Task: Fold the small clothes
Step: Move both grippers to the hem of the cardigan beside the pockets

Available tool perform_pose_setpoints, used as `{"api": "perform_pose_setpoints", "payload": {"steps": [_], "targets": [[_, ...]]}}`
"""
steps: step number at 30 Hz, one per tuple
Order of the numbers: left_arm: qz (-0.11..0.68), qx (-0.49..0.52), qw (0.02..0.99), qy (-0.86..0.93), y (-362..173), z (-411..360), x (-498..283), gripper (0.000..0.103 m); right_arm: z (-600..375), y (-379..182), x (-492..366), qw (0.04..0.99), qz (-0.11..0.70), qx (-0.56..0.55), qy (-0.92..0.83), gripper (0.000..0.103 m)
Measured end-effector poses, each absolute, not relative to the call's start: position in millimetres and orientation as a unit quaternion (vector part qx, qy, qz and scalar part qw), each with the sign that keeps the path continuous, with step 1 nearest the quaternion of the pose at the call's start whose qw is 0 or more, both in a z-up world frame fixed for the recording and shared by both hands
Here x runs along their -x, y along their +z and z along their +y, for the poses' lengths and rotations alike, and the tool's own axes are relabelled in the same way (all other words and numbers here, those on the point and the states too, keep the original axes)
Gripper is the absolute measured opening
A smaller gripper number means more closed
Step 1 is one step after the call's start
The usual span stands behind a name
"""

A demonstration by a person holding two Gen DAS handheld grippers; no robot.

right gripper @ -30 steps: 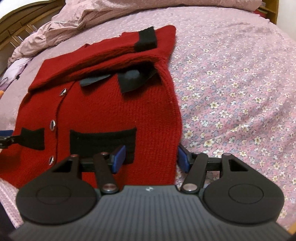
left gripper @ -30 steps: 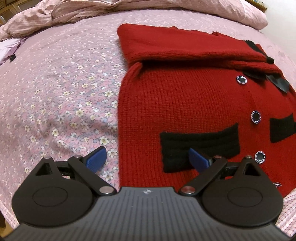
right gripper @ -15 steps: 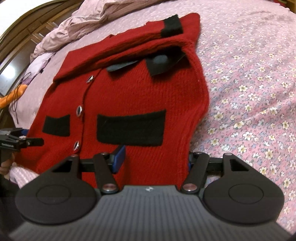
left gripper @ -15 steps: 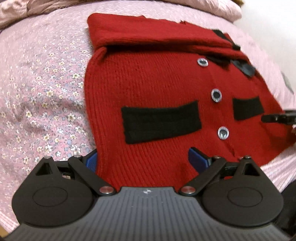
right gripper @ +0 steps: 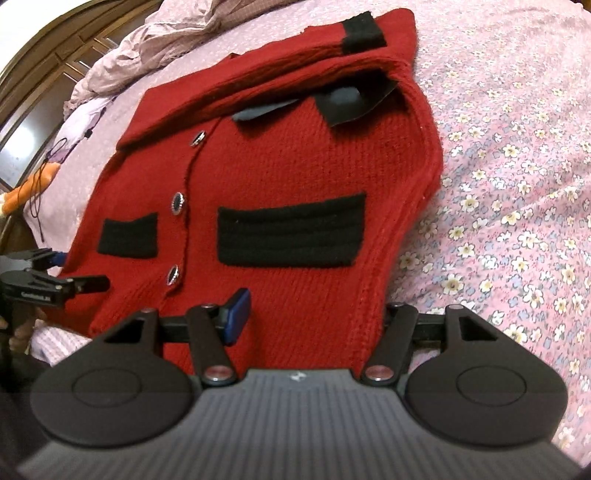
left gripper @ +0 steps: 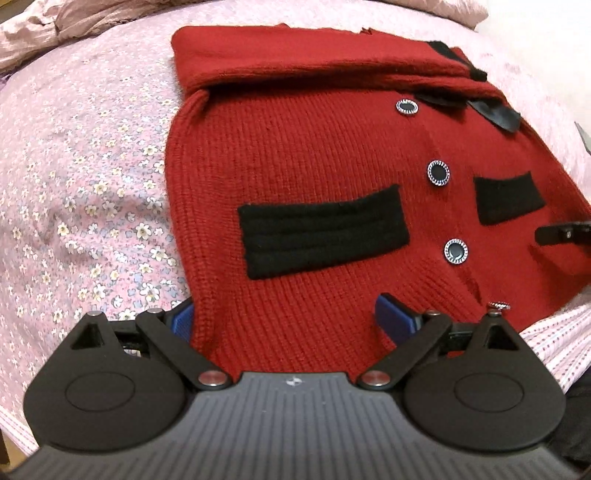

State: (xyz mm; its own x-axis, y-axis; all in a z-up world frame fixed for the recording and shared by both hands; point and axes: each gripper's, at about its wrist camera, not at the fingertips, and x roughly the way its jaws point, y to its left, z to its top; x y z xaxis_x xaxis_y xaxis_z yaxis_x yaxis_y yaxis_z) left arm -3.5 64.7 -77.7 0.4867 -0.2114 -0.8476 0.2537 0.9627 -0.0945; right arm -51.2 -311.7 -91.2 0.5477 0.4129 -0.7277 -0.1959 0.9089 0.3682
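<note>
**Red cardigan flat on bed, both grippers at its hem**

Pink floral bedsheet [left gripper: 92, 206] covers the bed, with a rumpled pink duvet [right gripper: 155, 40] bunched at the far end and a dark wooden headboard [right gripper: 44, 62] behind it. I note an orange object [right gripper: 22, 192] with a thin cord lying at the sheet's far left edge in the right wrist view.

Task item: a small red knitted cardigan [left gripper: 303, 162] lies front-up on the sheet, buttoned, its sleeves folded across the collar end. It carries two black pocket bands [left gripper: 321, 232], black cuffs [right gripper: 362, 33], a dark collar and round buttons [left gripper: 438, 173] with pale rims.

My left gripper [left gripper: 291, 317] sits at the near hem. Its jaws stand wide apart, straddling the cardigan's left corner: one blue pad is outside the side edge, the other rests over the knit. The pads do not press together on the fabric.

My right gripper [right gripper: 314, 317] straddles the opposite hem corner. Its left blue pad shows over the knit; the right pad is hidden behind the cardigan's edge. Jaws partly spread, not pinching.

Writing: small pale lettering on the left gripper's side is visible in the right wrist view, too blurred to read.
</note>
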Motion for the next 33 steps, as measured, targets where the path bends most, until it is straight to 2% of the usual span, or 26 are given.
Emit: {"api": "perform_pose_setpoints", "payload": {"steps": [22,26,29,33], "targets": [[0.482,-0.025,0.865,-0.139,-75,60,13,0.096,-302,-94,63,0.876,0.434,-0.107,0.181,0.062],[0.478,-0.029,0.868,-0.131,-75,59,15,0.089,-300,-94,66,0.878,0.431,-0.103,0.183,0.061],[0.476,-0.031,0.871,-0.119,-74,61,16,0.083,-299,-94,66,0.880,0.429,-0.098,0.178,0.056],[0.476,-0.033,0.871,-0.119,-72,61,19,0.082,-300,-93,68,0.880,0.429,-0.102,0.179,0.053]]}}
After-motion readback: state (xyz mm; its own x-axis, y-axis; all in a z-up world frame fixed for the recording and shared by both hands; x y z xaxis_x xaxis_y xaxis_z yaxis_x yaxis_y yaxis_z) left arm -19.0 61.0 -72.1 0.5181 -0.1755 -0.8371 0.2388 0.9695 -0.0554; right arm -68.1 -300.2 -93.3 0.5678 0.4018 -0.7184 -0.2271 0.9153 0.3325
